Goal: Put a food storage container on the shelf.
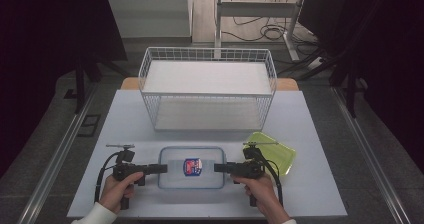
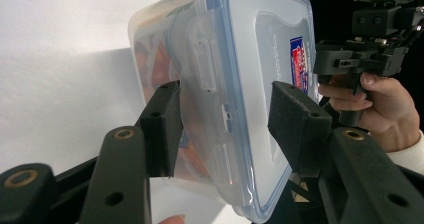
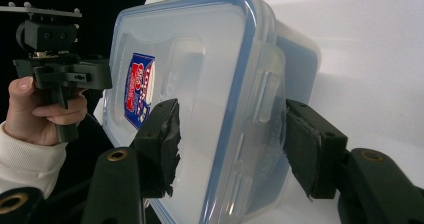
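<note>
Two grippers meet one container here: the left gripper [image 1: 161, 168] and the right gripper [image 1: 220, 167] come in from opposite short ends of a clear lidded box [image 1: 192, 167] that lies on the bench [image 1: 310, 134] near its front edge, about midway along it; each has its jaws set over and under an end of the box, at the clip flaps. In the left gripper view one pad lies against the box wall under the flap while the other stands off the lid with a gap, so I take that tool as apart, not yet clamped; in the right gripper view both pads [image 3: 161, 134] sit just beside the box surfaces, and whether they press I cannot tell. Judging by this, the work is at the grasping step: the box is framed from both ends, sits flat on the bench in the high view, and is not yet lifted; closing, lifting and placing look to be left, perhaps into the white wire basket [image 1: 207, 54] standing at the back edge, though that is a guess. Through the box wall orange and red contents [image 2: 160, 66] show, too blurred to name; its lid [image 3: 200, 74] is on, blue-sealed, with a label; the basket's two shelves carry nothing; a yellow-green tray [image 1: 280, 154] lies toward the right edge, nothing visible in it.
</note>
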Demonstrator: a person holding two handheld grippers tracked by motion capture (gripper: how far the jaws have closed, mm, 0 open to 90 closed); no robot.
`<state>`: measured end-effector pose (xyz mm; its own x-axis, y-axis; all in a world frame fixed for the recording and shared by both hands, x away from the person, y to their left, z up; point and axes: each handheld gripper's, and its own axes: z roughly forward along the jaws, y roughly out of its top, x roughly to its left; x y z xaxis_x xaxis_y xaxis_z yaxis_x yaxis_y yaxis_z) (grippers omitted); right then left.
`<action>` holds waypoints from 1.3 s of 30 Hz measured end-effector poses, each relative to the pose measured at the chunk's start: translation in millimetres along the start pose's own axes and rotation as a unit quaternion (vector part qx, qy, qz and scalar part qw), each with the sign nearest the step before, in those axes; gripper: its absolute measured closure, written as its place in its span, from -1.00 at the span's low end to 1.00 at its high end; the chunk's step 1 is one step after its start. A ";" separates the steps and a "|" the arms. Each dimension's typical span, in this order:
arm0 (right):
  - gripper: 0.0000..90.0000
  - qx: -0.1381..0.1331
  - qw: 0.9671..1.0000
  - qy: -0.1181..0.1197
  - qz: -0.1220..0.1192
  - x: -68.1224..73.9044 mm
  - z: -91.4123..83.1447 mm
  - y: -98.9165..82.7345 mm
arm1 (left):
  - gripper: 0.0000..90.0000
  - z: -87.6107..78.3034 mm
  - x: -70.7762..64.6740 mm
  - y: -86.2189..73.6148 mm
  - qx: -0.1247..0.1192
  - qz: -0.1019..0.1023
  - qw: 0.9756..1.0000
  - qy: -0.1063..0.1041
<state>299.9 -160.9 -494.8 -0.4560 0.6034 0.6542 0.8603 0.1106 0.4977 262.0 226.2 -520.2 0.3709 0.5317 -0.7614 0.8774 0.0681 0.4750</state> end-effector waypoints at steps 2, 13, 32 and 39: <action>-0.04 -0.002 1.000 0.002 -0.002 0.3 -1.0 -0.8 | 0.10 -1.3 -0.1 -0.6 -0.001 0.002 1.000 -0.002; 0.02 -0.012 1.000 0.004 -0.013 4.3 -3.9 -3.6 | 0.15 -5.2 -3.5 -2.4 -0.012 0.005 1.000 0.004; 0.09 -0.031 0.999 0.012 -0.043 16.6 -17.9 0.3 | 0.16 -14.7 -19.7 1.8 -0.029 0.024 0.999 0.002; 0.08 -0.044 0.997 0.011 -0.063 27.0 -26.9 3.6 | 0.15 -21.5 -32.9 4.9 -0.039 0.044 0.998 0.004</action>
<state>284.6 -165.4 -460.0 -0.5647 0.5721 0.5949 0.7732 0.1146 0.6237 247.5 227.1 -483.4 0.4423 0.5458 -0.7117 0.8148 0.0871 0.5732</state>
